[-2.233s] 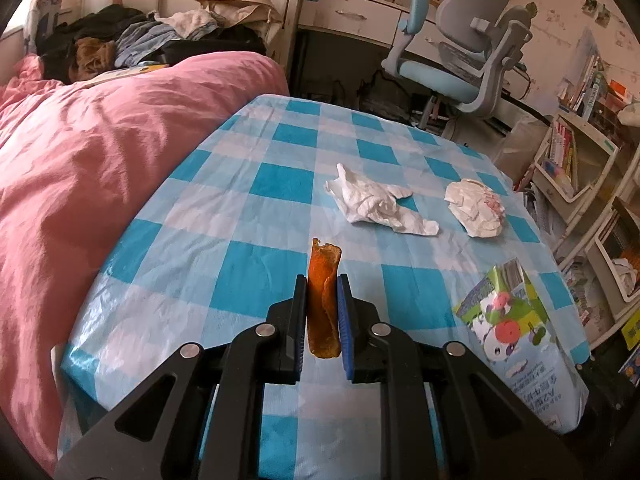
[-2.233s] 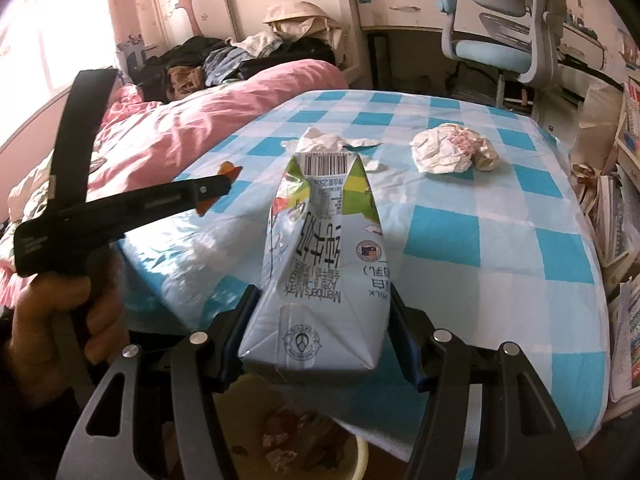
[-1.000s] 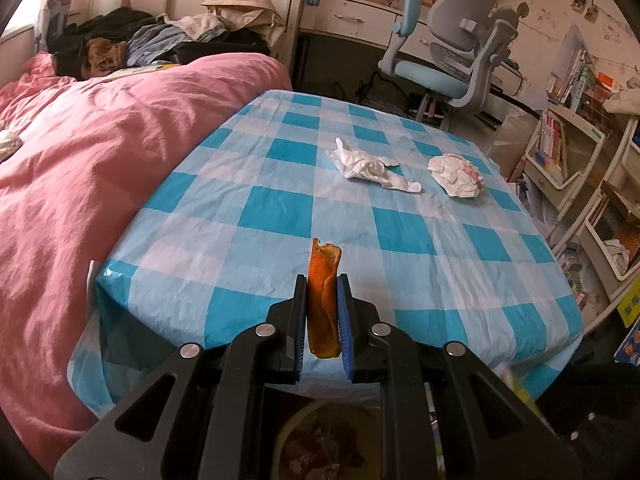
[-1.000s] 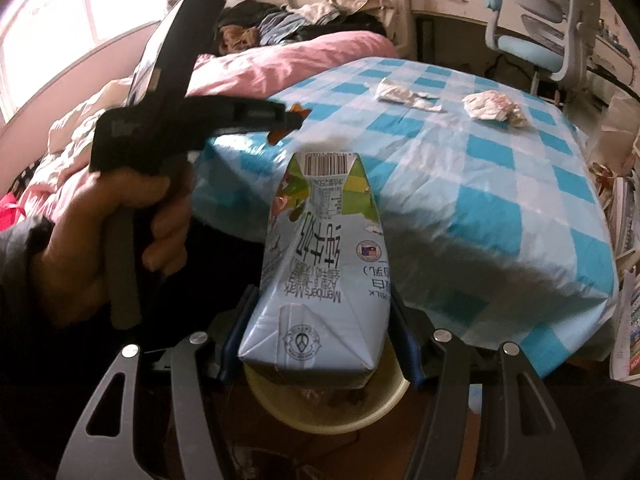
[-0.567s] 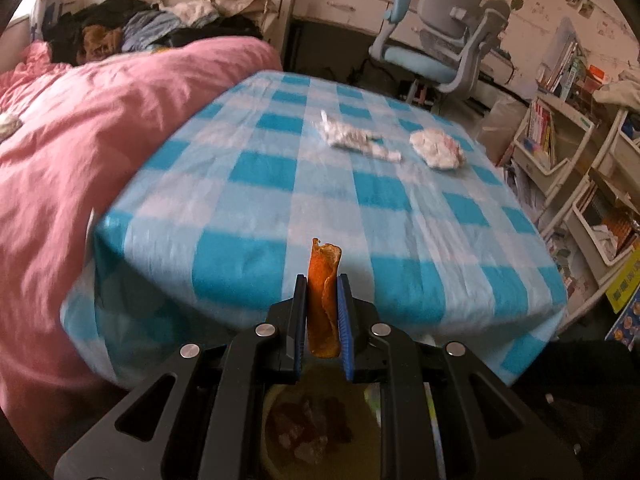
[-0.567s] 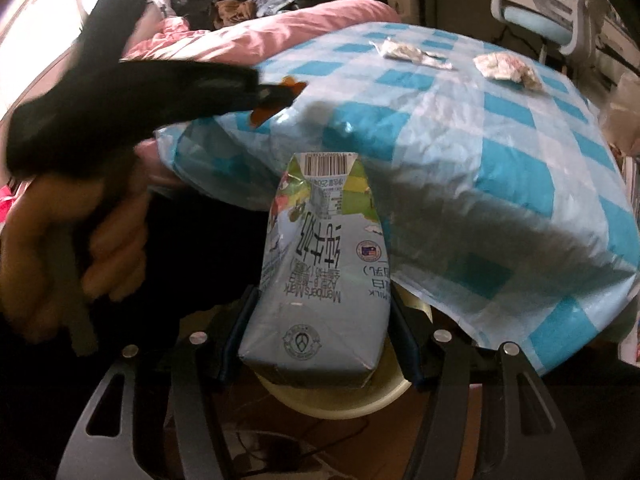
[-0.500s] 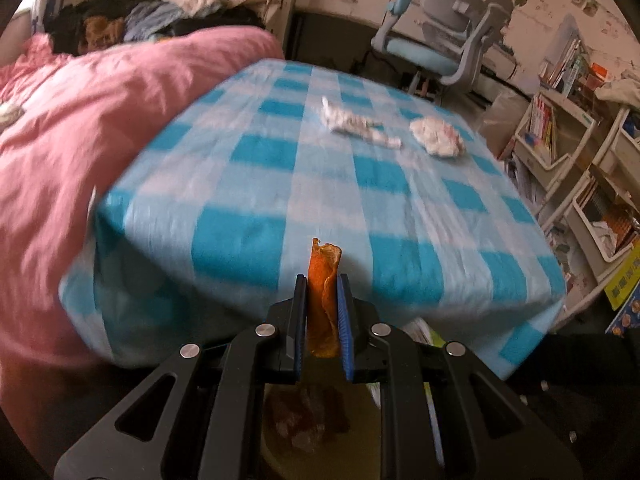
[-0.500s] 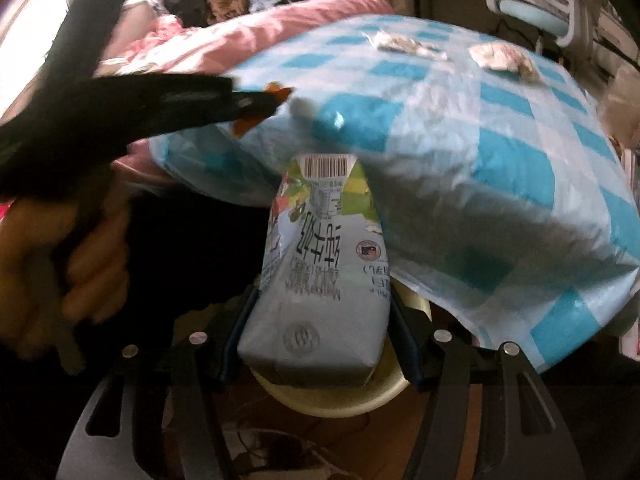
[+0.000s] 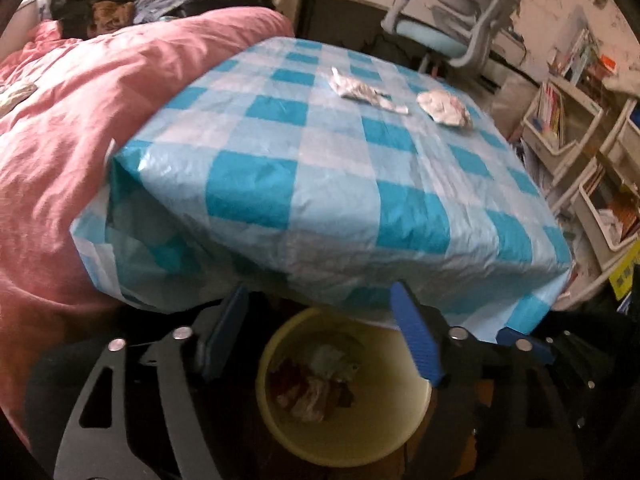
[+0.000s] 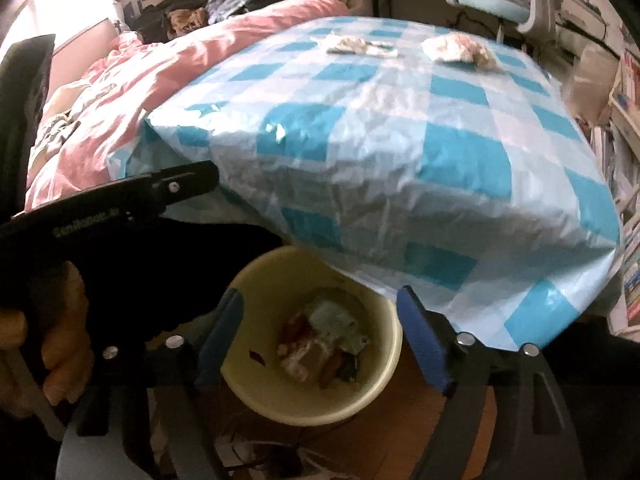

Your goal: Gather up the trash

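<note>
My left gripper (image 9: 320,320) hangs over a yellow bin (image 9: 400,440) below the table's near edge; its jaws are opening, with nothing between them. Over the same bin (image 10: 304,412), my right gripper (image 10: 322,336) also has its jaws opening around empty air. A pale milk carton (image 10: 332,322) lies among the trash in the bin. The orange peel cannot be told apart there. Two crumpled tissues, one (image 9: 360,88) and another (image 9: 444,108), lie on the far part of the checked tablecloth (image 9: 332,184). Seen from the right wrist, the left gripper (image 10: 208,180) reaches in from the left.
A pink quilt on a bed (image 9: 60,140) borders the table's left side. An office chair (image 9: 460,20) stands behind the table, with shelves of books (image 9: 560,128) at the right. A hand (image 10: 60,328) holds the left gripper's handle.
Both grippers have opened. The orange peel has left the left jaws and the milk carton has left the right jaws and now lies in the bin. The left gripper has moved closer over the bin.
</note>
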The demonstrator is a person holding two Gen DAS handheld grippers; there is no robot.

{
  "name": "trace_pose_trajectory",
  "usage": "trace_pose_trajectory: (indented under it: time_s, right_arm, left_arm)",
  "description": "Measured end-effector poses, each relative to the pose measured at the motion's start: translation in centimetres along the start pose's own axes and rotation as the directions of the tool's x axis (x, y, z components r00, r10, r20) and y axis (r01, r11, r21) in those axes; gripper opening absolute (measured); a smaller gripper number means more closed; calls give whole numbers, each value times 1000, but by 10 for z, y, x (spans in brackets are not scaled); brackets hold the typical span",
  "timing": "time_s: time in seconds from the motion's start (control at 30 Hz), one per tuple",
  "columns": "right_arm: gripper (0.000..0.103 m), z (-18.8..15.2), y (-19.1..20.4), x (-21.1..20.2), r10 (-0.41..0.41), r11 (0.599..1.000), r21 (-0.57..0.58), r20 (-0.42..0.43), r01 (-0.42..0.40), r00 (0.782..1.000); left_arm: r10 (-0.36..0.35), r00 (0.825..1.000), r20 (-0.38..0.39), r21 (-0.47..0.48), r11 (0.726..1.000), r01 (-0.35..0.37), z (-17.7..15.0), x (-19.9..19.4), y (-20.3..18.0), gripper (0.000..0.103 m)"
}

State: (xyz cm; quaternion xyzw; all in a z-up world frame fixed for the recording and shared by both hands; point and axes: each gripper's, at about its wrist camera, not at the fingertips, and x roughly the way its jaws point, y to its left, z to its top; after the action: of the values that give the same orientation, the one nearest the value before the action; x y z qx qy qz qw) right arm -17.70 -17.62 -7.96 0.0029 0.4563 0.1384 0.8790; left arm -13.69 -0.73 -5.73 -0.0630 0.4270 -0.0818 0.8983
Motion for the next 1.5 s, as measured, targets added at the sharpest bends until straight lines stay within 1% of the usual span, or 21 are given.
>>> trace_pose_trajectory:
  time_s: [0.07, 0.13, 0.23, 0.4, 0.57, 0.67, 0.87, 1.0, 1.1, 1.2, 1.37, 1.5]
  right_arm:
    - [78, 5, 3, 0, -2, 1000, -14, 21, 2, 1000]
    - [82, 5, 4, -3, -6, 1000, -25, 35, 7, 999]
    - [83, 6, 4, -5, -4, 999, -37, 49, 6, 999]
    - [85, 5, 5, -11, -12, 999, -52, 70, 16, 997]
    - [86, 0, 3, -12, -33, 998, -48, 50, 36, 998]
    - [87, -2, 4, -17, -33, 998, -55, 58, 36, 998]
    - [89, -2, 3, -17, -16, 998, -60, 40, 19, 999]
    - [90, 0, 1, -14, -18, 998, -65, 18, 19, 1000]
    - [92, 0, -2, -19, -20, 998, -64, 22, 21, 1000]
    - [93, 1, -7, -23, -26, 997, -67, 35, 29, 999]
    - [94, 1, -15, -25, -10, 999, -51, 29, 11, 1000]
    - [95, 2, -16, -29, -5, 998, -63, 35, 7, 999]
  left_arm:
    - [2, 1000, 22, -10, 1000, -1, 3, -2, 2, 80]
    - [14, 999, 52, -20, 1000, -13, 4, -6, 3, 85]
    - [31, 996, 87, -29, 999, -28, 5, -9, 3, 88]
    - [67, 991, 115, -40, 997, -63, 5, -9, 2, 90]
    - [95, 987, 130, -56, 995, -88, 1, -12, 5, 91]
    - [109, 985, 134, -65, 993, -101, -3, -15, 7, 92]
    - [113, 982, 154, -110, 989, -96, -4, -23, 12, 93]
    - [124, 979, 159, -100, 989, -109, 1, -23, 7, 94]
    - [125, 978, 168, -90, 990, -111, 12, -25, -2, 94]
    - [151, 973, 174, -59, 988, -143, 20, -26, -13, 95]
    - [175, 974, 145, -18, 985, -174, 25, -22, -26, 95]
    - [196, 970, 147, 19, 979, -201, 32, -25, -40, 95]
